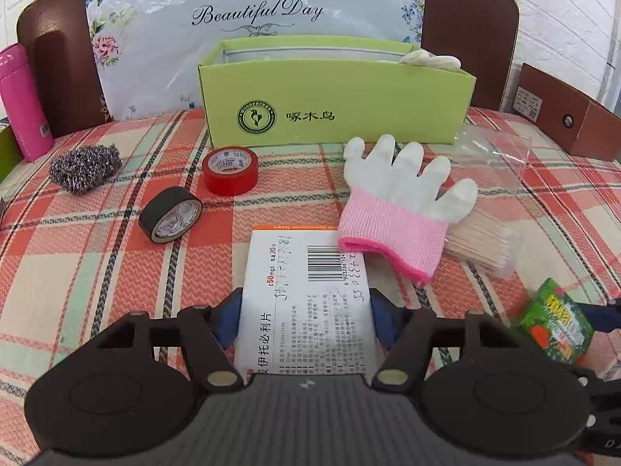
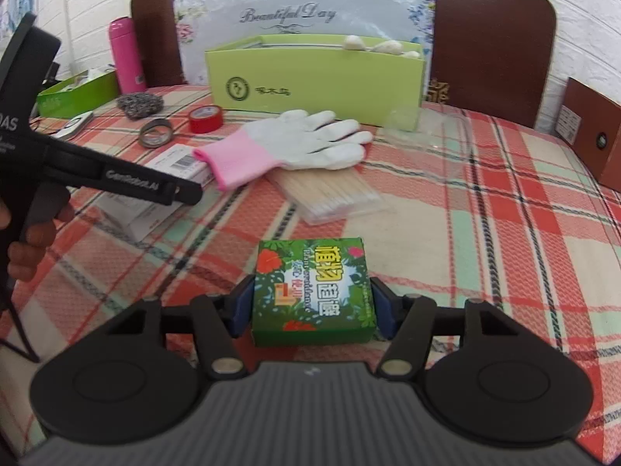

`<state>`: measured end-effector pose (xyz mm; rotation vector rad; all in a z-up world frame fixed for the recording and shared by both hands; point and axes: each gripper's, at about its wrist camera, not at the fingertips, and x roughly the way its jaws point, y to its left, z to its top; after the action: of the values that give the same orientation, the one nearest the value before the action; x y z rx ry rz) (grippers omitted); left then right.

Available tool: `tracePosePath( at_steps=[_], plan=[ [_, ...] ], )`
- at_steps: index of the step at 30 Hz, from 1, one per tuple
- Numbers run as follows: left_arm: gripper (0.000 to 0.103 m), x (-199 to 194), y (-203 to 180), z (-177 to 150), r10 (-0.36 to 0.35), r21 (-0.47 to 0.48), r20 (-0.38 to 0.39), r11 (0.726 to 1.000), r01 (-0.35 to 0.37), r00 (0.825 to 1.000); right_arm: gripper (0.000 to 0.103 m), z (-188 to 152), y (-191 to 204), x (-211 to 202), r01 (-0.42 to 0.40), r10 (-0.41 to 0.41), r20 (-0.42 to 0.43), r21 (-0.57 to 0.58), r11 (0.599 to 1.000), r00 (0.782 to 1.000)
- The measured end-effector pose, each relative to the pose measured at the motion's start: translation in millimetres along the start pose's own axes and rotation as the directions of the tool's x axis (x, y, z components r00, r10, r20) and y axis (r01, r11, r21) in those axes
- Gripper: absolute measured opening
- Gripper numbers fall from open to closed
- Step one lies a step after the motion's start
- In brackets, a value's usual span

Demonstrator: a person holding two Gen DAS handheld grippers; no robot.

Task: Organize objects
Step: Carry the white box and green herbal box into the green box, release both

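your left tongs (image 1: 304, 310) clamp white medicine box (image 1: 306, 291); right tongs (image 2: 312, 310) grip green box (image 2: 312, 291); both angled down over worktop (image 2: 485, 233).

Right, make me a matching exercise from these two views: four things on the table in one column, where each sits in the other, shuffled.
Things
1. white medicine box
2. green patterned box
3. red tape roll
4. pink-cuffed glove

Places
A. in front of the lime green box, near its left end
B. between the right gripper's fingers
C. lying partly on the pack of wooden sticks
D. between the left gripper's fingers

Pairs: 1-D, 2-B, 3-A, 4-C
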<state>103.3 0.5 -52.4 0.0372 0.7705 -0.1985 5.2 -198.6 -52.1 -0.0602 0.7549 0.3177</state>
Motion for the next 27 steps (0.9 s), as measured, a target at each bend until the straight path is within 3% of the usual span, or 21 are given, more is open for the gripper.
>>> tracePosePath(
  at_steps=[3,8,13,20,27],
  plan=[
    [0.068,-14.4,4.9,-2.4,-0.022,-0.015,-0.003,1.0,0.022,1.0,0.06,8.9,-1.3,-5.8,-0.102,0.101,0.011,0.032,0.994,0.995],
    [0.068,-51.2,11.1,16.9,-0.056,-0.018,0.089,0.998,0.058,0.994,0.06,40.4,-0.8,-15.4,-0.129,0.13,0.088,-0.013,0.992,0.988],
    [0.068,-75.4,9.5,59.9,-0.085,-0.002,0.216,0.996,0.087,0.973,0.06,75.9,-1.7,-18.2,-0.152,0.16,0.145,-0.068,0.986,0.976],
    [0.068,-72.0,5.5,125.6,-0.076,0.007,0.31,0.997,0.077,0.948,0.06,139.0,-19.2,-13.1,-0.092,0.105,0.271,-0.062,0.994,0.957],
    [0.068,-37.2,1.0,184.1,-0.053,-0.012,0.317,0.998,0.06,0.947,0.06,189.1,-44.2,25.7,-0.019,0.027,0.31,-0.03,0.999,0.95]
  ],
)
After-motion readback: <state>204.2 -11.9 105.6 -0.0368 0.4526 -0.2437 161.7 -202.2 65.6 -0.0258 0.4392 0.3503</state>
